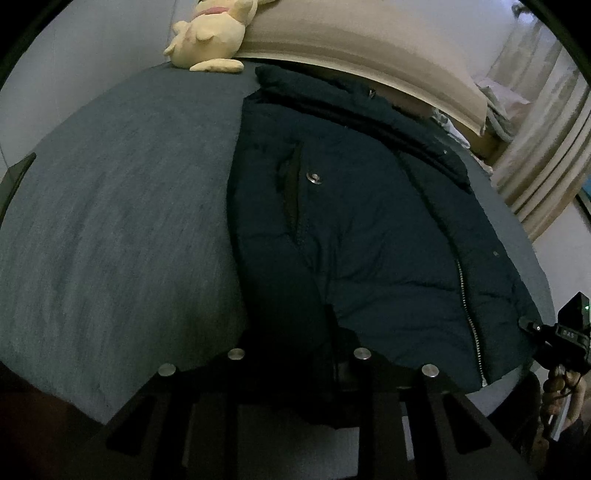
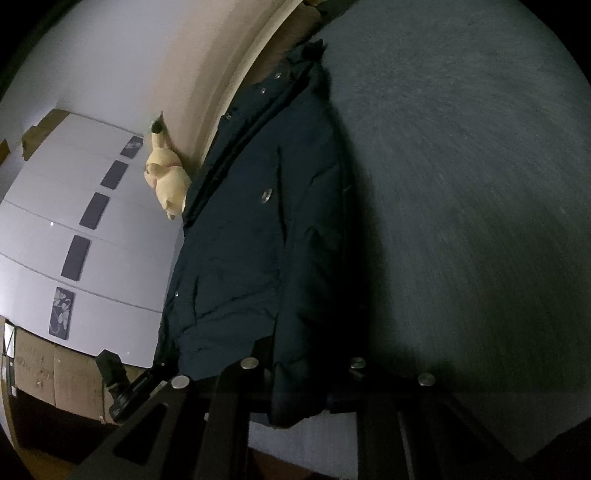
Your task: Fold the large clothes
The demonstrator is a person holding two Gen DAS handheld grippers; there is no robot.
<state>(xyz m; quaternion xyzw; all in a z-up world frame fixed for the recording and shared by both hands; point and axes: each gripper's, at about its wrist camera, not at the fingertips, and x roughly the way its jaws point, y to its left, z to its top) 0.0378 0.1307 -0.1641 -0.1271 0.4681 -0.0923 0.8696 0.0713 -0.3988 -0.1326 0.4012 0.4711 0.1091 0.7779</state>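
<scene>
Dark navy jacket (image 1: pixel 369 229) on grey-blue bed (image 1: pixel 122 221)
Silver zip (image 1: pixel 471 317) and snap (image 1: pixel 315 178) on the jacket; pale yellow plush toy (image 1: pixel 212 35) beyond it; beige headboard (image 1: pixel 351 40).

Yellow plush toy (image 1: pixel 210 35) against beige headboard (image 1: pixel 351 40)

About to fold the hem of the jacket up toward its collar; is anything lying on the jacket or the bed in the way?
Nothing visible on the jacket itself: its front lies bare up to the collar. The plush toy sits off to the side, at the headboard, clear of it. Both grippers, left gripper and right gripper, are already at the hem.
</scene>
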